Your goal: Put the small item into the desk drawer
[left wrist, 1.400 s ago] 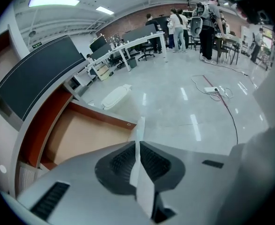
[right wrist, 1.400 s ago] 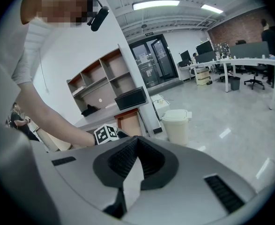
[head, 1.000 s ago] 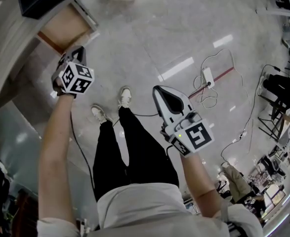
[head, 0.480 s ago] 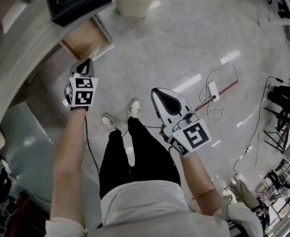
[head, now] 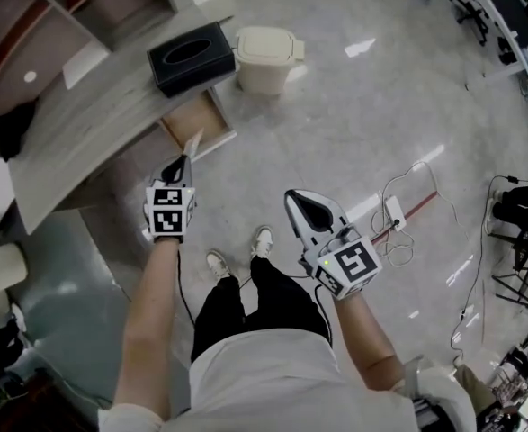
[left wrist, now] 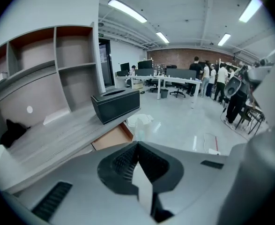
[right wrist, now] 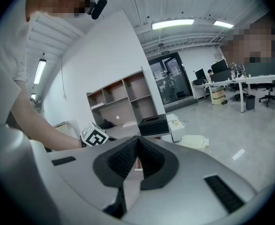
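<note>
The desk drawer [head: 196, 122] stands pulled open under the grey desk top [head: 93, 124], its brown floor showing. My left gripper [head: 184, 162] hovers just in front of the drawer's near corner, shut on a small thin pale item [head: 192, 142] that sticks out past the tips toward the drawer. In the left gripper view the item [left wrist: 139, 125] rises from the closed jaws of the left gripper [left wrist: 137, 145], with the drawer [left wrist: 111, 137] beyond. My right gripper [head: 292, 198] is held over the floor to the right, shut, with nothing in it.
A black tissue box [head: 192, 57] sits on the desk above the drawer. A cream lidded bin [head: 268, 58] stands on the floor right of the desk. Shelving [left wrist: 57, 74] rises behind the desk. Cables and a power strip [head: 394, 210] lie on the floor at right.
The desk and open drawer have slid further into the head view. My left gripper has come closer to the drawer's front. The right gripper has barely shifted.
</note>
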Tool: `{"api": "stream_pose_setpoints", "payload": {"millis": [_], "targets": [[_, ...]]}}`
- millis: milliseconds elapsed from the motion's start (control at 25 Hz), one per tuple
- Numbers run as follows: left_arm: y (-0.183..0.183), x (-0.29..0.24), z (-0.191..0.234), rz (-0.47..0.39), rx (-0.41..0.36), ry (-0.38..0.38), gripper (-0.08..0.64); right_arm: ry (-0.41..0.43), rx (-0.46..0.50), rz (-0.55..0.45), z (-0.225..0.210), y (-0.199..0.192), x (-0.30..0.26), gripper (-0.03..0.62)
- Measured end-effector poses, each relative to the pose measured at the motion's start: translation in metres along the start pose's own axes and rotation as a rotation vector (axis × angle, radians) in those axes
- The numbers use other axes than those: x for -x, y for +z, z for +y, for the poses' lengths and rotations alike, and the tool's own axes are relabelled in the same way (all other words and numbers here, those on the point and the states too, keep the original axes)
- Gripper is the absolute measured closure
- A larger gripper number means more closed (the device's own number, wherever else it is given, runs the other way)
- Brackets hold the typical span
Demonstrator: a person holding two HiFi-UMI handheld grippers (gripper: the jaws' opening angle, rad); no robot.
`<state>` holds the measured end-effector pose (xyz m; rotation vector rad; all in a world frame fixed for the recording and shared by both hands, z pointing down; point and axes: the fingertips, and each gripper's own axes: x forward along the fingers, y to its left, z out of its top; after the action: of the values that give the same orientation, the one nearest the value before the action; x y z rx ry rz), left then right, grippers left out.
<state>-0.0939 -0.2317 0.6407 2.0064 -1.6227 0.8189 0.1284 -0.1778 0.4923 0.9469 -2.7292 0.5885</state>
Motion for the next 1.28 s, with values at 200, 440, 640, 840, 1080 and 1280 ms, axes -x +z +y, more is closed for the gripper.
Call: {"api": "stream_pose_setpoints", "payload": {"millis": [200,440,640,840,1080,1280], "targets": [[0.011,0.054,0.007,-0.070,0.126,-0.012,0.541,0.036,0.033,-0.031,0.035,0.018,-0.001,0.571],[0.030,0.109,0.024,-0.163,0.168,0.003,0.541,0.071,0.080,-0.071,0.073,0.046,0.001,0.571],[0.035,0.150,0.028,-0.224,0.170,-0.006,0.541,0.051,0.112,-0.116,0.094,0.071,0.009,0.571],[0.031,0.186,0.030,-0.281,0.228,-0.024,0.541,0.045,0.149,-0.139,0.121,0.093,0.012,0.571],[0.039,0.227,0.045,-0.360,0.220,-0.031,0.543,0.058,0.199,-0.162,0.156,0.108,0.011,0.571],[0.058,0.258,0.058,-0.436,0.232,-0.038,0.541,0.051,0.208,-0.175,0.173,0.116,0.015,0.571]]}}
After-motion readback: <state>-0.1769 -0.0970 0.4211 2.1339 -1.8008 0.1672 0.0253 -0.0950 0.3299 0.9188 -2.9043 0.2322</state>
